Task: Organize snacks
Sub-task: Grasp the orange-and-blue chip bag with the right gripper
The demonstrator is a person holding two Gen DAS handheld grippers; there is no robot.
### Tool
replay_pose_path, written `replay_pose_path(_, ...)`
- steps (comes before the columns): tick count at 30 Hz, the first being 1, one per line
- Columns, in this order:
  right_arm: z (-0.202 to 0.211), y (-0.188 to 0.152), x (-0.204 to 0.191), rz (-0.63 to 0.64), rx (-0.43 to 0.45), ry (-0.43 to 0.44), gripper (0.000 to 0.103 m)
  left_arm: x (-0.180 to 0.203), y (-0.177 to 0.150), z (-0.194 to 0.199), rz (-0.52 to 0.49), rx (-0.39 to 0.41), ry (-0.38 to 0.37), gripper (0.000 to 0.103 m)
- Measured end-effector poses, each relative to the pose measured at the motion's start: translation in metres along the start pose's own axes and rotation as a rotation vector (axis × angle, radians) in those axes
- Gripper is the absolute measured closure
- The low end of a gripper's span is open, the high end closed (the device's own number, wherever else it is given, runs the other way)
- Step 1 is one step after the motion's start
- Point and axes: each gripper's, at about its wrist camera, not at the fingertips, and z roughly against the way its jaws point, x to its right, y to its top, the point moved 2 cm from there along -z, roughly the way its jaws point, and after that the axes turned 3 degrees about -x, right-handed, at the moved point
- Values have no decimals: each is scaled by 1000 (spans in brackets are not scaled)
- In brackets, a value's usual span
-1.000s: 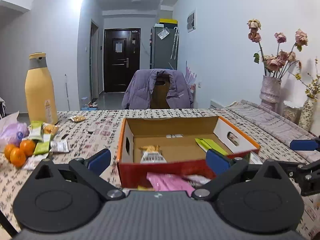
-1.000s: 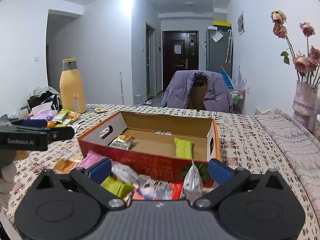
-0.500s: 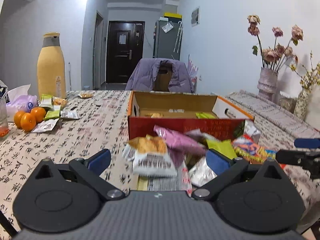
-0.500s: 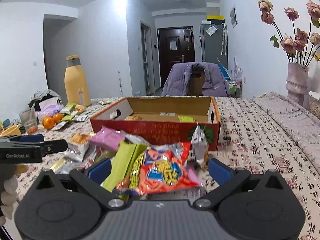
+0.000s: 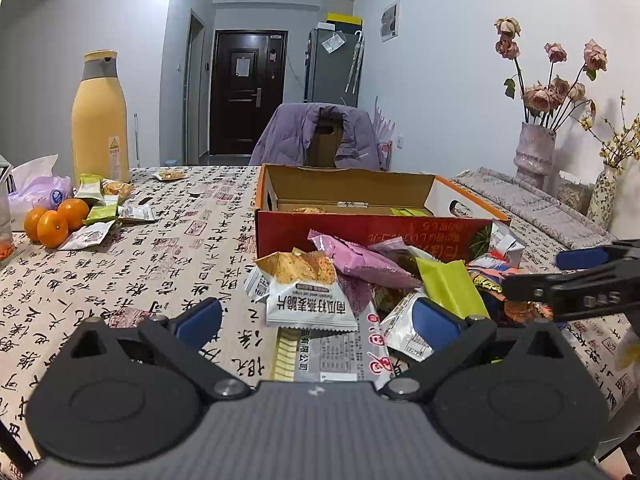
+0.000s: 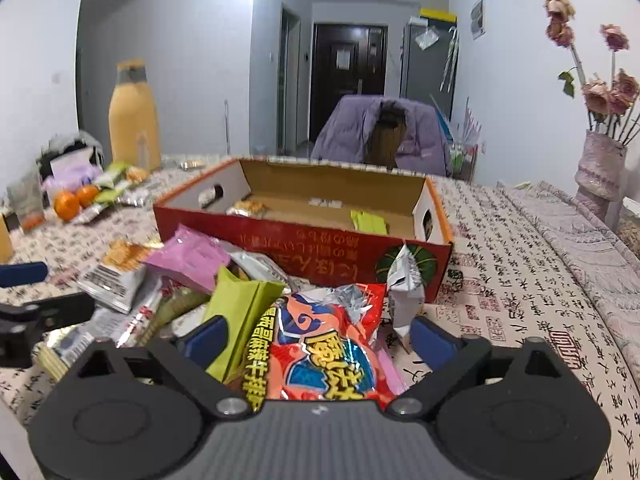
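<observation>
Item: red-orange snack bag [image 6: 320,352], lower centre of the right wrist view, topmost in the pile of snack packets [image 5: 360,280] heaped on the worktop [image 5: 140,264] against the near wall of the cardboard box [image 6: 304,236].

Position: directly ahead of the right claw [image 6: 320,336] and between its blue pads [image 6: 208,338]; long axis runs from the claw up the frame toward the box.

Right claw: jaws wide and closing, bag between them, pads not seen pressing.

Left claw [image 5: 316,322]: open, nothing gripped. A white-and-orange cracker packet [image 5: 308,292] lies just ahead at centre frame, long axis likewise up the frame.

Nearer hand: the right, judged, for the red-orange bag.

Box contents: a few packets only; destination lies straight beyond the pile, upper centre.
</observation>
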Motion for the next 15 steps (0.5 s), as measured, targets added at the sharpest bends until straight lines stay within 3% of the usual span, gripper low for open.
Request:
replay_pose_path(7,-31,-3,-5,26,-115,-52,19,-6,0,-3,11,-4,9,0)
replay_pose_path(15,-39,-16,2,-4,-132,-41,31,-6,0,-5,13,-7,6,0)
